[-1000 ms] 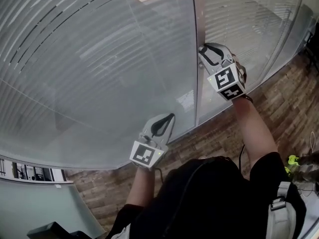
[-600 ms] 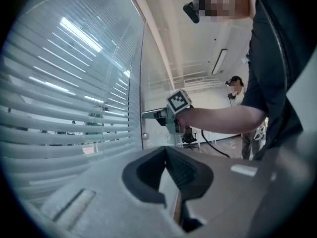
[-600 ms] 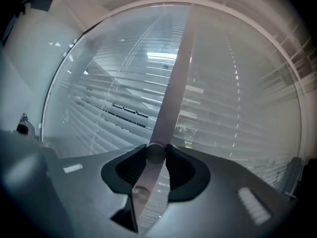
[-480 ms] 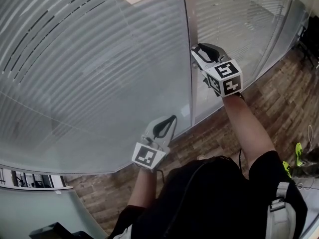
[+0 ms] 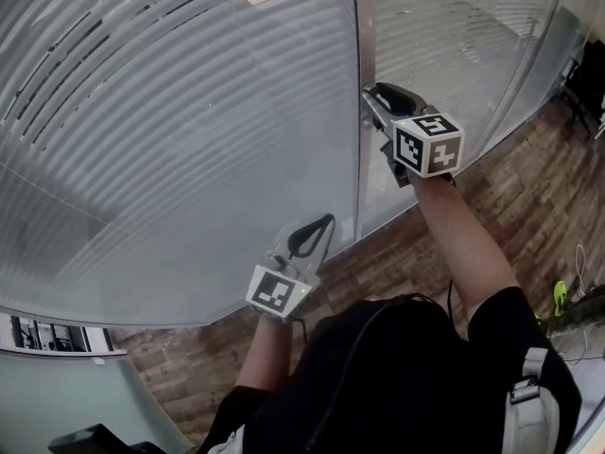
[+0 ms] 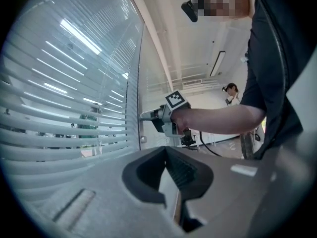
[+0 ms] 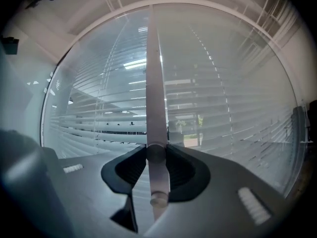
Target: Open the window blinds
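On the post [image 7: 154,73] between the two glass panes I have my right gripper [image 5: 378,97] clamped: its jaws are clenched on a round knob [image 7: 156,153] that sticks out of the post. In the right gripper view the knob sits squarely between the two pads, one pad pressing on each side, with the post running straight up behind it. Just below the knob on the same post I see a smaller stud [image 7: 158,198], which lies in the gap lower down between the jaws and touches neither of them. The gripper points level at the post, and its marker cube [image 5: 427,143] is nearest to me.

The blinds [image 5: 189,112] hang behind the glass on both sides of the post. Through the right gripper view I can see between the slats to lights and greenery beyond, so they are not fully flat against each other. To the left of the post, near the top, dark gaps show between some slats.

My left gripper [image 5: 319,227] hangs left of the post and lower, near the glass but not touching it as far as I can tell. Its jaws are closed tip to tip and empty. From its own view the right gripper shows further along, at the post. Wooden floor [image 5: 529,178] runs along the foot of the post.
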Motion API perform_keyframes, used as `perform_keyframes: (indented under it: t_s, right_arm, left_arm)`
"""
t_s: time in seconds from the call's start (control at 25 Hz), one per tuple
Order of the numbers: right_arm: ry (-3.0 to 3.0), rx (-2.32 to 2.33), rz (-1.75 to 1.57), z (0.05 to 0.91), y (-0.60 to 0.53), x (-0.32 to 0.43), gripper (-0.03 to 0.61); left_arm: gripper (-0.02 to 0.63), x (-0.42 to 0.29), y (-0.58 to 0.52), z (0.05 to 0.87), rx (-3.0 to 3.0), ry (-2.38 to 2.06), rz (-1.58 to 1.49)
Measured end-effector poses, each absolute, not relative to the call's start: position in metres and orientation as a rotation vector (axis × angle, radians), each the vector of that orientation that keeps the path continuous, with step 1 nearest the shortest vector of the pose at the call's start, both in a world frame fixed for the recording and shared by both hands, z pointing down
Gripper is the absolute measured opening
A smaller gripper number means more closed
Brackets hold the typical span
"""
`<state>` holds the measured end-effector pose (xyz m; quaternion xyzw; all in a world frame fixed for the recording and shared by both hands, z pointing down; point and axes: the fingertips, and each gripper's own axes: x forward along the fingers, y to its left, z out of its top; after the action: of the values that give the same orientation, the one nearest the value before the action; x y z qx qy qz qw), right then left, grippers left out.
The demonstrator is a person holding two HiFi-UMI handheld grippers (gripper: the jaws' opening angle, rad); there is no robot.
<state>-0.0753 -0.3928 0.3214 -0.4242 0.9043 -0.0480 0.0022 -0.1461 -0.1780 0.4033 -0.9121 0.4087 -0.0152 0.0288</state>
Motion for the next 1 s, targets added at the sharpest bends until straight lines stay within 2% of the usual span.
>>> perform_keyframes:
  t_s: [0.88, 0.92, 1.0]
  right_arm:
    - [2.81, -1.337, -0.168, 0.321, -0.394, -0.074, 0.132]
    - [2.81, -1.33, -0.166, 0.32, -0.394, -0.074, 0.139]
    - [2.818, -1.303, -0.151, 0.319, -0.39, -0.073, 0.2]
  left_arm:
    - [0.005, -0.125, -0.173, 0.394, -2.819, 1.163, -0.077]
    - [0.005, -0.125, -0.173, 0.394, -2.817, 1.165, -0.077]
    - [0.005, -0.126, -0.172, 0.393, -2.819, 1.17, -0.07]
